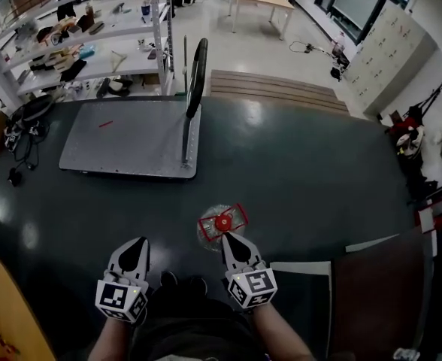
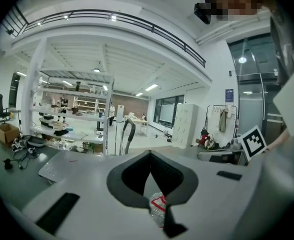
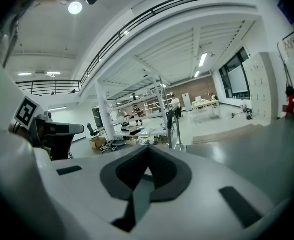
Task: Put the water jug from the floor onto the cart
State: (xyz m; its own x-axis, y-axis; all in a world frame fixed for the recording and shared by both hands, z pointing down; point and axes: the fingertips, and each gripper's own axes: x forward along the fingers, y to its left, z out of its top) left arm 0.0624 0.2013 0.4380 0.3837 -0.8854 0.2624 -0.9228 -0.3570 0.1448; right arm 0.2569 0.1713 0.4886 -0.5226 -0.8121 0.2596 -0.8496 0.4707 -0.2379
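Water jug (image 1: 222,222) is seen upright on the floor, cap up, just ahead of the right gripper (image 1: 227,238). The left gripper (image 1: 140,243) is farther off, the jug lying to its right. Both jaws are closed, nothing held. The cart (image 1: 123,138) lies beyond.

The left gripper (image 1: 139,242) and right gripper (image 1: 228,238) are pale grey shells with black pointed jaws (each bears a cube (image 1: 121,298) of black-and-white square markers); the clothing (image 1: 183,331) is dark.
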